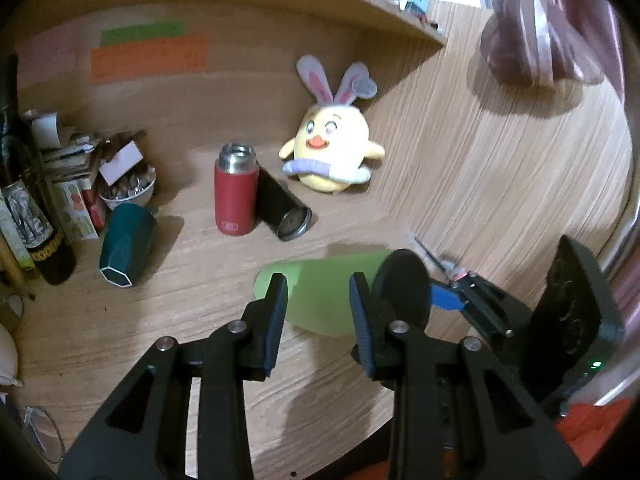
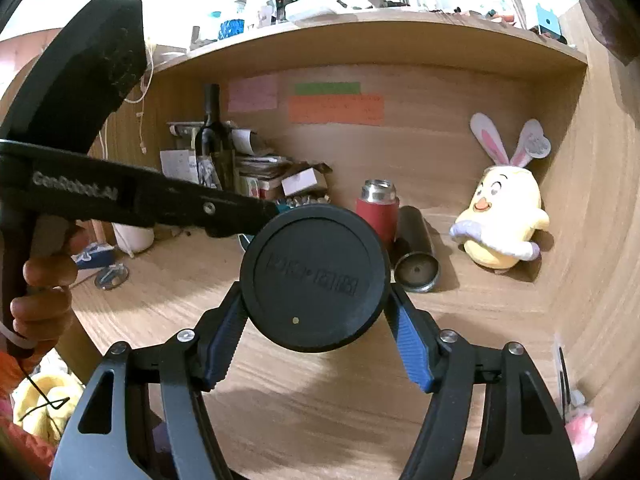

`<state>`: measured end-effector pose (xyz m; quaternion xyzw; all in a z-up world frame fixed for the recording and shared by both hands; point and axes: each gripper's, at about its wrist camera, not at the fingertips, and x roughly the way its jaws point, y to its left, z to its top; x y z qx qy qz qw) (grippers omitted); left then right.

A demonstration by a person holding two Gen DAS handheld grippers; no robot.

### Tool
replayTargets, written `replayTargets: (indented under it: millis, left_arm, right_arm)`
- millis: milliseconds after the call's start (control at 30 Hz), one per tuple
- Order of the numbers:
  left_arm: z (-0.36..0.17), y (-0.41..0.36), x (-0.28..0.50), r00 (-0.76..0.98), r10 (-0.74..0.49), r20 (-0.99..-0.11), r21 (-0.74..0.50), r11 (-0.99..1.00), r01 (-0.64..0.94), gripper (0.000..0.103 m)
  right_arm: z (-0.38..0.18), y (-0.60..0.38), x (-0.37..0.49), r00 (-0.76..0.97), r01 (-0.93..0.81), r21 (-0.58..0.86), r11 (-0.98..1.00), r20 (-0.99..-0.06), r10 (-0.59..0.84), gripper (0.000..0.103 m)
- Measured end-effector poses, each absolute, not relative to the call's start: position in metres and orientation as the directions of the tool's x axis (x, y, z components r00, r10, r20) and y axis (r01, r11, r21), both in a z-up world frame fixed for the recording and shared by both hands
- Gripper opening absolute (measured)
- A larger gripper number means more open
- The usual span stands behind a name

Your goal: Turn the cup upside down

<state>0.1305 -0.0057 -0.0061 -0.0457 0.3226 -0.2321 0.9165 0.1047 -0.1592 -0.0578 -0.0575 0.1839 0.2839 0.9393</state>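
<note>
A light green cup (image 1: 320, 296) with a black base (image 1: 402, 286) lies on its side, held above the wooden desk. In the right wrist view only its round black base (image 2: 316, 278) shows, facing the camera. My right gripper (image 2: 316, 332) is shut on the cup near its base; it also shows in the left wrist view (image 1: 456, 300). My left gripper (image 1: 318, 304) is open, with its jaws either side of the green body, apart from it. It also shows at the left of the right wrist view (image 2: 264, 210).
On the desk (image 1: 200, 320) stand a red flask (image 1: 235, 192), a black bottle lying down (image 1: 282, 210), a dark teal cup on its side (image 1: 127, 246), a yellow plush chick (image 1: 334, 152) and a clutter of books and a bowl (image 1: 128, 192). Scissors (image 1: 434, 258) lie near the wall.
</note>
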Motion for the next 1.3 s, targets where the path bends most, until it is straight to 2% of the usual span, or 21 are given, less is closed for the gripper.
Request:
replayTargets:
  millis: [267, 400, 633, 1000, 1167, 1300]
  left_arm:
    - [0.008, 0.008, 0.136, 0.717, -0.467, -0.518, -0.258, 0.884, 0.389, 0.031]
    - [0.011, 0.008, 0.142, 0.74, -0.429, -0.518, -0.22, 0.903, 0.37, 0.031]
    - [0.016, 0.026, 0.174, 0.735, -0.424, -0.53, -0.266, 0.905, 0.331, 0.031]
    - [0.017, 0.037, 0.204, 0.737, -0.379, -0.56, -0.256, 0.925, 0.28, 0.032]
    - [0.016, 0.031, 0.205, 0.744, -0.363, -0.561, -0.241, 0.931, 0.273, 0.041]
    - [0.017, 0.029, 0.202, 0.759, -0.331, -0.56, -0.204, 0.944, 0.261, 0.042]
  right_arm:
    - [-0.039, -0.149, 0.124, 0.746, -0.594, 0.009, 0.805, -0.369, 0.555, 0.064]
    - [-0.031, -0.14, 0.139, 0.734, -0.607, 0.004, 0.795, -0.382, 0.562, 0.063]
    - [-0.022, -0.128, 0.174, 0.7, -0.626, 0.036, 0.779, -0.415, 0.581, 0.063]
    - [-0.02, -0.116, 0.206, 0.665, -0.642, 0.065, 0.764, -0.45, 0.596, 0.063]
    - [-0.02, -0.124, 0.206, 0.656, -0.64, 0.091, 0.763, -0.453, 0.604, 0.063]
    - [-0.019, -0.125, 0.199, 0.673, -0.633, 0.064, 0.771, -0.446, 0.59, 0.063]
